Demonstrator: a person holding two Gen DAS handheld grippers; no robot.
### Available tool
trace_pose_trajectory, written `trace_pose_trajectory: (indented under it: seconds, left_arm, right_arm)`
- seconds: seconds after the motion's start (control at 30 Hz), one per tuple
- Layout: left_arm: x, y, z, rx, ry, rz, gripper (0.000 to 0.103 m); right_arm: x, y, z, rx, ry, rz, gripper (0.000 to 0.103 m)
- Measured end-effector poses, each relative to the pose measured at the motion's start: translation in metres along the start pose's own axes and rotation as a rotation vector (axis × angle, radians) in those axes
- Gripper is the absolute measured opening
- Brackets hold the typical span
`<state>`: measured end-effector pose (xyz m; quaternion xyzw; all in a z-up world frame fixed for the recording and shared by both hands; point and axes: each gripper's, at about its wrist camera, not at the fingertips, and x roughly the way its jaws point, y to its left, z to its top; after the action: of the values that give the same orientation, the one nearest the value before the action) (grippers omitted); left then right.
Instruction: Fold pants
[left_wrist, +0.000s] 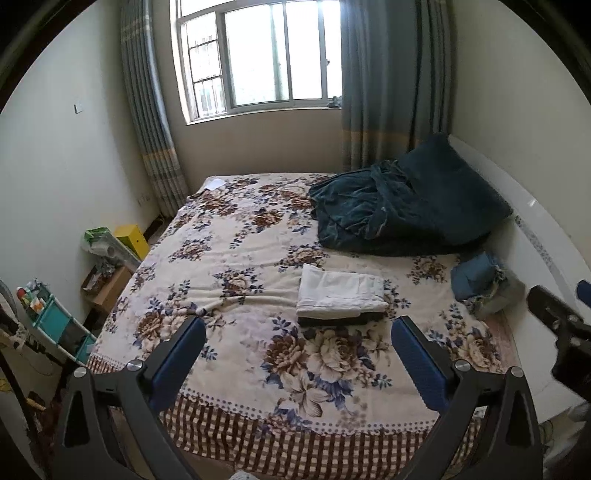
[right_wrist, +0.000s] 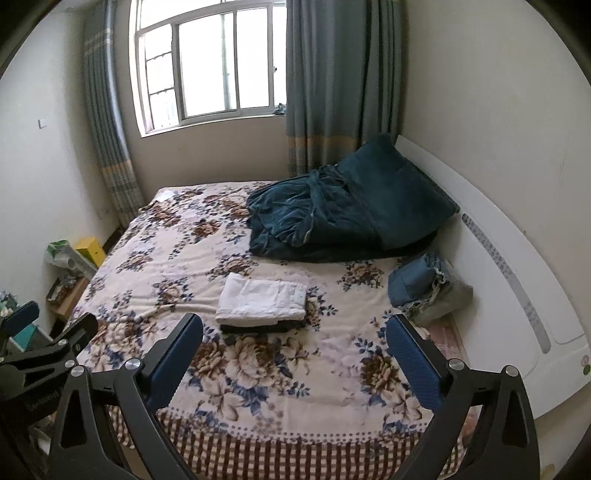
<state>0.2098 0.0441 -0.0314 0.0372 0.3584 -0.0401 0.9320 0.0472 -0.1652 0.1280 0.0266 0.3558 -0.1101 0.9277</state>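
Note:
White folded pants (left_wrist: 340, 291) (right_wrist: 263, 301) lie in a neat rectangle on top of a dark folded garment (left_wrist: 336, 319) (right_wrist: 255, 326), in the middle of the floral bedspread (left_wrist: 229, 258) (right_wrist: 155, 266). My left gripper (left_wrist: 298, 328) hangs open above the bed's near edge, short of the stack, with nothing between its blue pads. My right gripper (right_wrist: 294, 326) is open too and holds nothing, at about the same distance from the stack. The right gripper's body shows at the far right of the left wrist view, and the left gripper's body at the far left of the right wrist view.
A dark teal quilt and pillow (left_wrist: 413, 206) (right_wrist: 351, 210) are piled at the bed's far right. Small blue folded cloths (left_wrist: 480, 284) (right_wrist: 421, 288) lie by the white headboard (left_wrist: 535, 229) (right_wrist: 517, 266). A shelf and boxes (left_wrist: 110, 254) stand left of the bed. Window and curtains behind.

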Motion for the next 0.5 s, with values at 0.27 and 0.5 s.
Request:
trace_pose_trajectory:
  seconds: [0.27,0.5]
  left_arm:
    - [0.049,-0.012,0.013,-0.001,0.061,0.009,0.103]
    - [0.083,-0.020,0.015,0.012,0.095,0.025,0.103]
  right_arm:
    - [0.054,-0.006,0.012,0.018,0.018,-0.042,0.102]
    - [0.104,-0.005,0.010,0.022,0.062,-0.061,0.102]
